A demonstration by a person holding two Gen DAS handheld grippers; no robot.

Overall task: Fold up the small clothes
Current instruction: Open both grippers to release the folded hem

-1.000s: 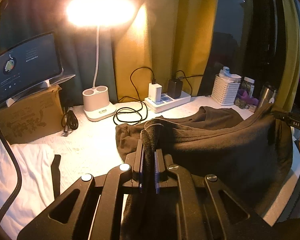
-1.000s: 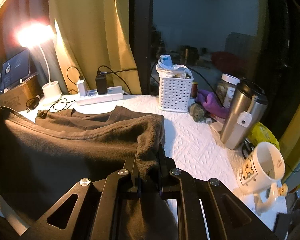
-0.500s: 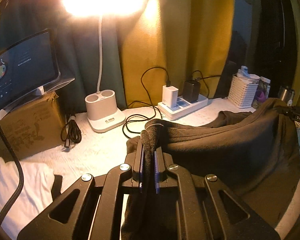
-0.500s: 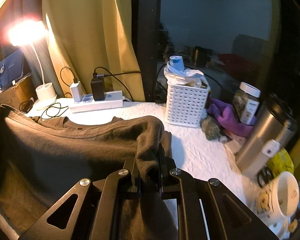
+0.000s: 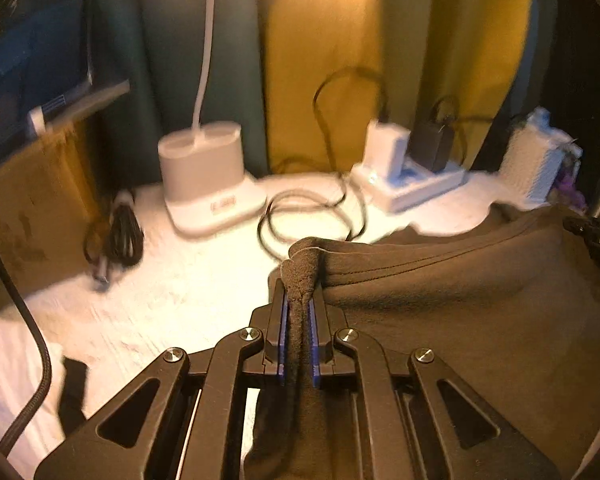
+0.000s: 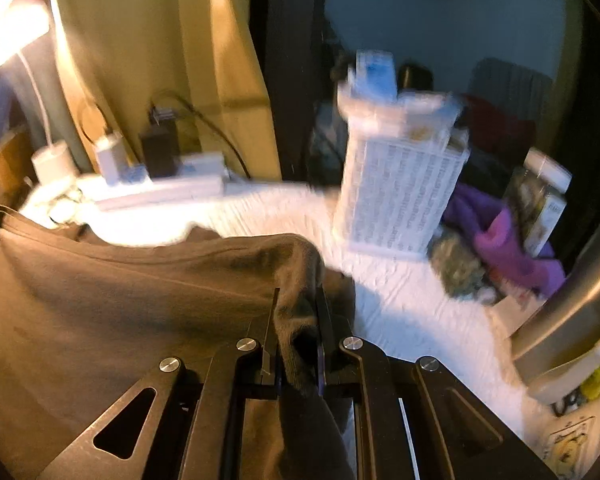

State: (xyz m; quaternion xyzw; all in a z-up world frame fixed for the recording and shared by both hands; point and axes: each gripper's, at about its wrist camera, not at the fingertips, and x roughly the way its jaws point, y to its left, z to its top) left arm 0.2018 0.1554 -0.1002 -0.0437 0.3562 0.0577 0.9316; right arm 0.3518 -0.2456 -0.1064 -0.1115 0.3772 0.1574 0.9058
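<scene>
Jaws were clamped on bunched cloth at both ends: the left gripper [image 5: 298, 312] and right gripper [image 6: 298, 312] each pinched a corner of the dark shirt [image 5: 460, 312], which was held stretched above the white table [image 5: 172, 280], apparently so one half could be laid over the other.

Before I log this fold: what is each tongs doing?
Left tongs: closed on the dark garment.
Right tongs: closed on the same garment.

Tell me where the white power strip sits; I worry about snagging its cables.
The power strip lies at the table's back edge against the yellow curtain, between the lamp base and white basket.
</scene>
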